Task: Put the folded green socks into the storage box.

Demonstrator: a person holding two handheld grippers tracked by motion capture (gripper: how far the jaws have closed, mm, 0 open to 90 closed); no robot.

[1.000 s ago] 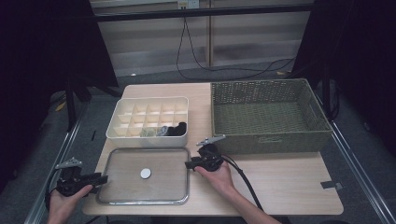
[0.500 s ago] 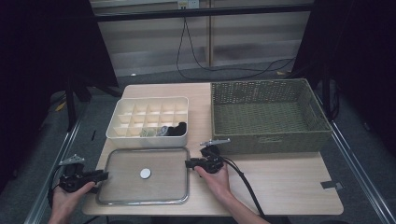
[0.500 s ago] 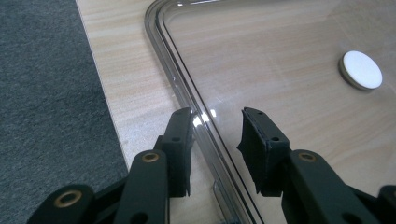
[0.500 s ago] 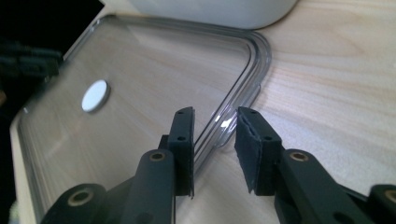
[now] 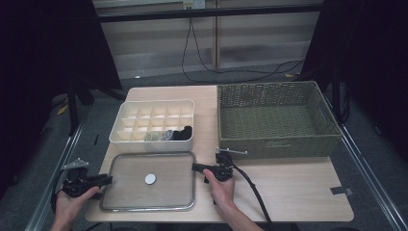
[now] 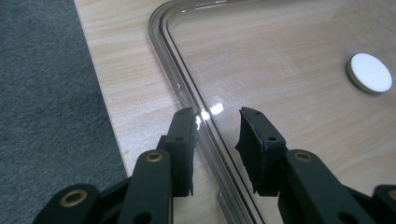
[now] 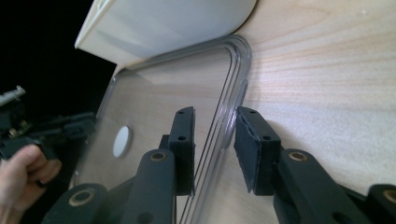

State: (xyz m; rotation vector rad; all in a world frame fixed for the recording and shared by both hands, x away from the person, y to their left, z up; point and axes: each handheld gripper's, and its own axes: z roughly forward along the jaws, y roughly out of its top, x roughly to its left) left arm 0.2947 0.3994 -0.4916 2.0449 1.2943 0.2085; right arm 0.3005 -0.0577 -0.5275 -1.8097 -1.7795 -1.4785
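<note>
Both grippers are working the clear plastic lid (image 5: 159, 166) that is lying flat on the wooden table (image 5: 288, 187), just in front of the cream divided organizer box (image 5: 154, 113). The lid's white round knob (image 5: 150, 179) is sitting at its centre.

Over on the left edge, the left gripper (image 5: 103, 180) is coming in level from the side, the left hand (image 5: 72, 197) wrapped round its body. In the left gripper view, its jaws have just been closing and are now standing partly apart, straddling the lid's raised rim (image 6: 187, 93): one pad is sitting outside over bare table, the other inside over the clear panel. A gap is showing on both sides of the rim, so the pads are not pressing on it yet.

Across the lid, the right gripper (image 5: 197, 167) is pointing in at the right edge, held by the right hand (image 5: 221, 185), its cable (image 5: 255, 192) trailing back along the table. Its jaws have been closing too and are standing at a similar narrow spread. In the right gripper view the rim (image 7: 231, 102) is running up between them, close to the outer pad; whether that pad is actually touching, I cannot tell from here.

Behind the right gripper, the green wicker basket (image 5: 279, 139) is sitting well clear of the lid. Dark and pale small items (image 5: 175, 134) are lying in the organizer's front compartments.
</note>
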